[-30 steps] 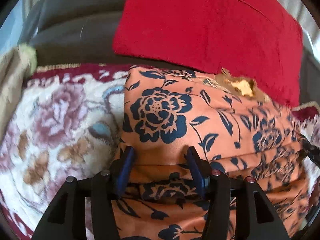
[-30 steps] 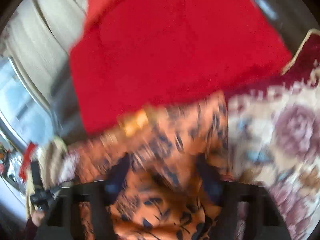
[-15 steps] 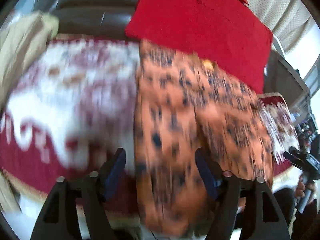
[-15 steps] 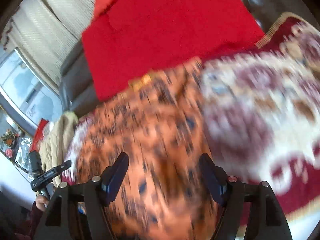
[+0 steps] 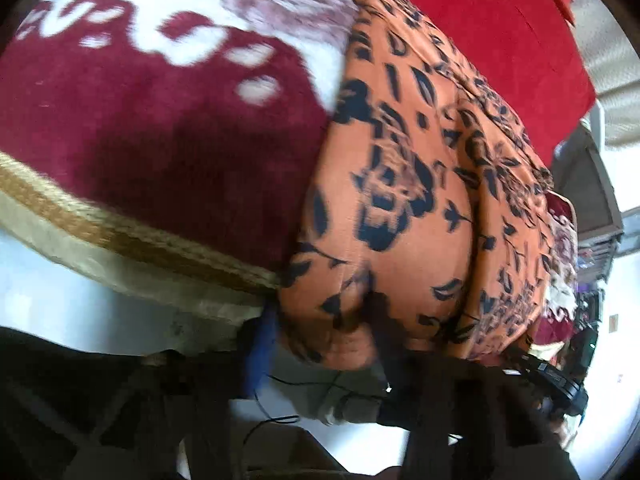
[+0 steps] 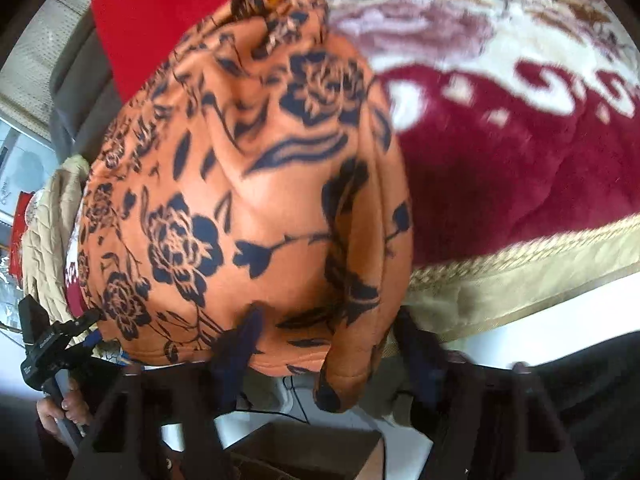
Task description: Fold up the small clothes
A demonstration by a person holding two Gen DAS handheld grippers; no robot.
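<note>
An orange garment with dark blue flowers (image 5: pixel 400 200) lies across a maroon and cream blanket (image 5: pixel 160 120), its near hem hanging over the blanket's gold-trimmed edge. My left gripper (image 5: pixel 320 336) is at the hem's left corner. Its jaws are closing with the cloth bunched between the blue pads. In the right wrist view the garment (image 6: pixel 240 200) fills the middle. My right gripper (image 6: pixel 328 344) is at the hem's right corner, jaws closing, with a fold of the cloth pressed between its pads. Both views are blurred at the fingers.
A red cushion (image 5: pixel 480 20) leans behind the garment's far end. A beige garment (image 6: pixel 44 220) lies at the blanket's left. Below the blanket's edge (image 6: pixel 520 252) are white floor, a thin cable (image 5: pixel 280 416) and a brown box (image 6: pixel 304 452). A hand (image 6: pixel 60 404) holds the left gripper's handle.
Both grippers let go of the folded layer mid-garment, opened, and drew back and down to the near hem, where their jaws have closed in on the cloth.
</note>
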